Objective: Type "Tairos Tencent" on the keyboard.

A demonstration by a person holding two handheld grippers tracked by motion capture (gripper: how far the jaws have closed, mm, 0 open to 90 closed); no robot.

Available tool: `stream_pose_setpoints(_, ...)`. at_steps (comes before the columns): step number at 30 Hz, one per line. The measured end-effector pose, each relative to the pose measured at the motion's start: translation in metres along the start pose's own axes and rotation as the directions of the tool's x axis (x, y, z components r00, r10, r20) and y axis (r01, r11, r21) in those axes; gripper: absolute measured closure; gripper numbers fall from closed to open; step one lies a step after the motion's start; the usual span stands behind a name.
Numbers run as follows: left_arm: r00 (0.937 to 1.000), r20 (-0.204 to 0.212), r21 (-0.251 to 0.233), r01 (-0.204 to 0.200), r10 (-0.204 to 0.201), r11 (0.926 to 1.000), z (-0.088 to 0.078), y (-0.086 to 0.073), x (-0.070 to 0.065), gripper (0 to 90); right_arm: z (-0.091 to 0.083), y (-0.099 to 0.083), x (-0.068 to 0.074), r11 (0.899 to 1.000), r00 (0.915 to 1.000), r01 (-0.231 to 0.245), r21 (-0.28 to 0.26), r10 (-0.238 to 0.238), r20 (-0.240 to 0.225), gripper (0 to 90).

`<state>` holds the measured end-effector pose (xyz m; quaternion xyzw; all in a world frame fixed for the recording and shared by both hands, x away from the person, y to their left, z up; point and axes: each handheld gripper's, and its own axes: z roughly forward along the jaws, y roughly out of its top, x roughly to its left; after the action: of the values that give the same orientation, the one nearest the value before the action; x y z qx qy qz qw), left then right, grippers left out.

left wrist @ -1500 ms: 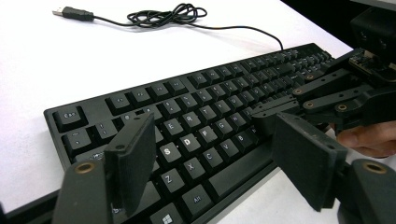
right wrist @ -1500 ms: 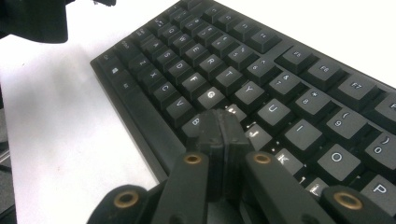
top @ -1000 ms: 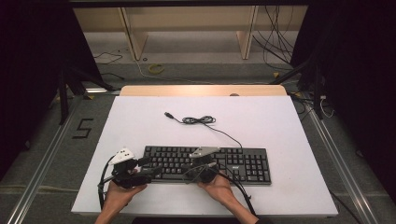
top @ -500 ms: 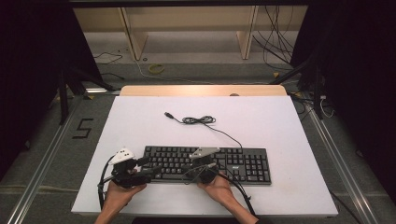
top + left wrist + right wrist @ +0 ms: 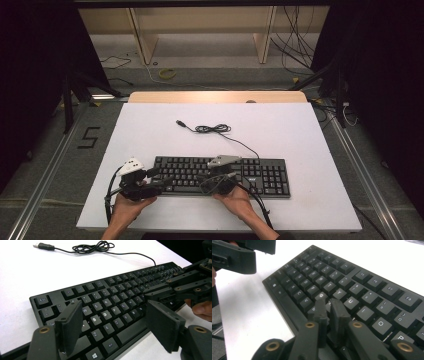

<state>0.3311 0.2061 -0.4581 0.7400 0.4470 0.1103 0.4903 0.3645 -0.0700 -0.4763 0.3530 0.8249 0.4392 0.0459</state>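
Observation:
A black keyboard (image 5: pixel 220 175) lies across the near part of the white table (image 5: pixel 300 135), its cable (image 5: pixel 212 129) coiled behind it. My left gripper (image 5: pixel 156 181) stands open at the keyboard's left end; in the left gripper view its jaws (image 5: pixel 113 306) stand wide apart above the letter keys (image 5: pixel 107 307) with nothing between them. My right gripper (image 5: pixel 205 181) hovers over the middle keys. In the right gripper view (image 5: pixel 328 306) its jaws have just been opening, with a narrow gap and nothing between them, tips just above the keys (image 5: pixel 352 285).
The USB plug (image 5: pixel 180 122) rests loose on the table behind the keyboard. A wooden strip (image 5: pixel 215 96) borders the table's far edge. Beyond it are shelf legs and cables on the floor (image 5: pixel 167 73). Metal rails run along both sides.

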Motion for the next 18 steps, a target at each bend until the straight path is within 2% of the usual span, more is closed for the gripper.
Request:
stream_pose_setpoints(7,1.0,0.001,0.008,-0.001,0.001,1.0,0.002,0.001,0.0,29.7,-0.008,0.001,-0.001,1.0,0.9998,0.002,-0.027,-0.003,-0.022,67.9)
stream_pose_setpoints(10,1.0,0.0,0.005,-0.004,0.004,1.0,0.004,0.003,0.0,29.6,-0.014,0.001,-0.002,0.999,0.9996,0.01,-0.037,-0.011,-0.026,58.6)
stream_pose_setpoints(18,0.9999,-0.003,0.02,-0.012,0.012,0.9997,0.009,0.009,-0.001,29.7,-0.03,-0.003,-0.007,0.998,0.9996,0.013,-0.065,-0.014,-0.025,46.2)
